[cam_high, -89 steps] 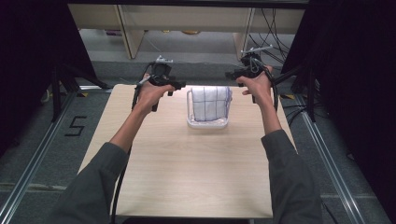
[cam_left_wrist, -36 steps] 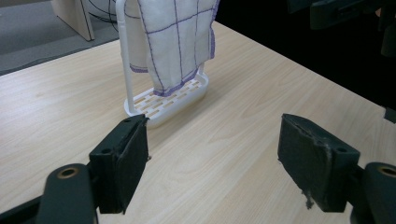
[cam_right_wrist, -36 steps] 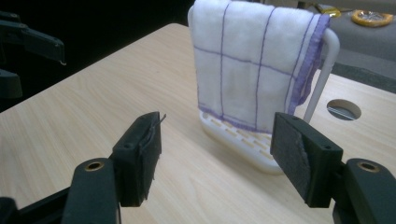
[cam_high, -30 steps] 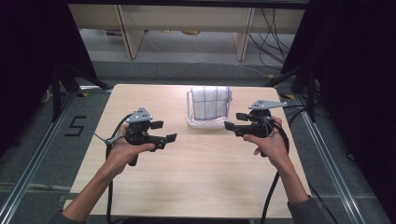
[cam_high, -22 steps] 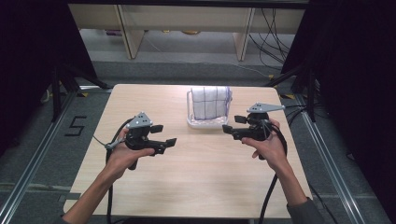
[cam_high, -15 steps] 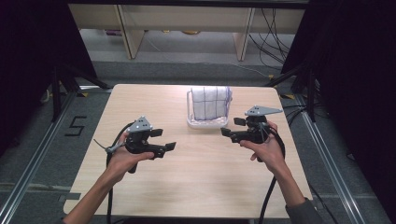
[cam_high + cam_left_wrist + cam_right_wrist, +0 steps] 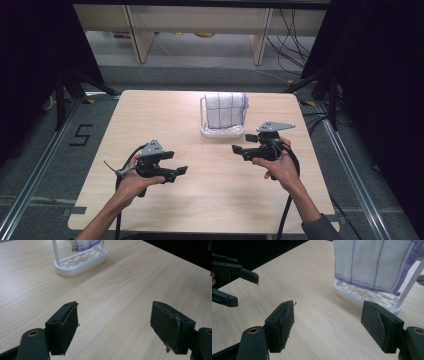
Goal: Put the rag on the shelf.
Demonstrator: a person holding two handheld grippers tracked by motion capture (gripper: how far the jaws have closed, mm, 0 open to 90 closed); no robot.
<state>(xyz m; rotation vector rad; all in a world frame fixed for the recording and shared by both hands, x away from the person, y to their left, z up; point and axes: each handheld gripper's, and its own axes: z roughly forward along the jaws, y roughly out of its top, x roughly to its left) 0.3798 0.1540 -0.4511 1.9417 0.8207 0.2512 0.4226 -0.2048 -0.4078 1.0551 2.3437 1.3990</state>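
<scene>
**Two spread tools low over the worktop, cloth on its rack behind them**

While both hands hold their tools low over the pale wooden worktop [image 7: 150, 110], nothing sits between either pair of jaws. The left tool [image 7: 181, 171] is gripped in the person's left hand [image 7: 131, 182] near the front left of the worktop, its jaws pointing toward the middle. In the left gripper view its jaws stand wide apart with only bare wood between them. The right tool [image 7: 237, 148] is held in the right hand [image 7: 280, 167] on the right side, its jaws pointing left toward the other tool. Its jaws have just been opening, and in the right gripper view they stand wide with bare wood in the gap.

The checked white cloth [image 7: 226, 109], edged and lined in purple, hangs on a white rack [image 7: 222, 133] at the far middle of the worktop. The rack has a slotted oval base and thin upright posts. It stands just beyond and to the left of the right tool, apart from it, and well apart from the left tool. In the right gripper view the cloth [image 7: 372, 263] drapes down close to the rack's base [image 7: 352, 293].

A black cable [image 7: 285, 215] trails from the right tool along the forearm.
</scene>
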